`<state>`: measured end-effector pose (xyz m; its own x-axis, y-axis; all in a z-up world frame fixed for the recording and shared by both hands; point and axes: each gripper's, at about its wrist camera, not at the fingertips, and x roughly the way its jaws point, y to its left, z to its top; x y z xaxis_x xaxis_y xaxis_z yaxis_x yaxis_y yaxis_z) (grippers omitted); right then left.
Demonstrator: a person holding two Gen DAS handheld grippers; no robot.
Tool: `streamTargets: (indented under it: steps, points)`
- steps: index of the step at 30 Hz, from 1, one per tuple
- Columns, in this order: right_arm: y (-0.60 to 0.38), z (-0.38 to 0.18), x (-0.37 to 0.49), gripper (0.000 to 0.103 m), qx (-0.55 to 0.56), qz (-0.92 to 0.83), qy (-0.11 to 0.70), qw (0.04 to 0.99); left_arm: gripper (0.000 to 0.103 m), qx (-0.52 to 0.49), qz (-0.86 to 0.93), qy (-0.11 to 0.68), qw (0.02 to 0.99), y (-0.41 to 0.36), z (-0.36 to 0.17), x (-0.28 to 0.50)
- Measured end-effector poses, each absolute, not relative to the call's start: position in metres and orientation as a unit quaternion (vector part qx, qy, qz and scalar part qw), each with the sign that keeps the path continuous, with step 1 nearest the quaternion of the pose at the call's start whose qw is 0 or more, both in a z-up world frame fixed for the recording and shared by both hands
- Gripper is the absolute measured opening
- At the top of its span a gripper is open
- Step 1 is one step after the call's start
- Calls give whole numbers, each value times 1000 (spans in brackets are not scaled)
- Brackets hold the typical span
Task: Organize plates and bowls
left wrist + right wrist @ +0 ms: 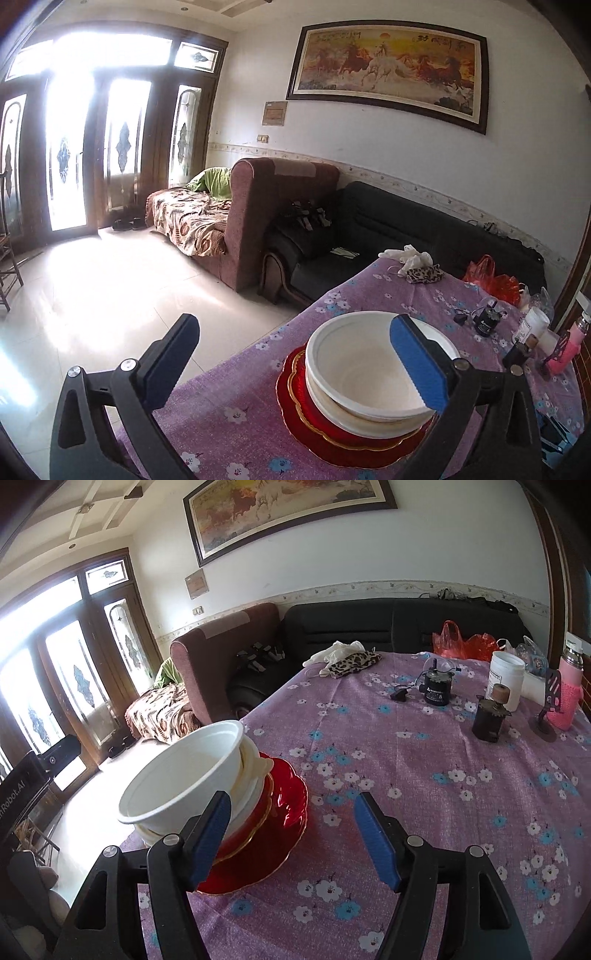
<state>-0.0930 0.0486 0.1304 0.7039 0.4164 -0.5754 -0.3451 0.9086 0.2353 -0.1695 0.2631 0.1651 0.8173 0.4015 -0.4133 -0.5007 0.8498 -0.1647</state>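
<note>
A stack stands near the table's corner: red plates with gold rims (317, 439) (284, 812) at the bottom, white bowls (362, 373) (184, 775) nested on top. The top bowl leans to one side in the right wrist view. My left gripper (299, 369) is open and empty, its right finger over the top bowl, its left finger off the table edge. My right gripper (291, 834) is open and empty, just right of the stack, its left finger close to the bowls.
The table has a purple flowered cloth (406, 775). At its far side lie a leopard-print cloth (351, 664), a black device (437, 690), a white jar (506, 679), a dark bottle (489, 716), a pink bottle (569, 694) and a red bag (461, 642). Sofas (369, 229) stand behind.
</note>
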Motion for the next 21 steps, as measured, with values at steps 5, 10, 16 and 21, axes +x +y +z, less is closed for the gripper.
streamTargets:
  steps: [5, 10, 16, 21]
  points:
    - [34, 127, -110, 74, 74, 213, 325, 918, 103, -115, 227, 192, 948, 241, 165, -172]
    - [15, 135, -131, 74, 90, 214, 309, 922, 103, -94, 215, 187, 954, 217, 174, -182]
    - [-8, 154, -167, 75, 107, 217, 276, 930, 103, -73, 209, 156, 963, 194, 195, -214]
    - [-27, 177, -208, 79, 116, 217, 232, 941, 103, -56, 214, 111, 969, 178, 213, -252]
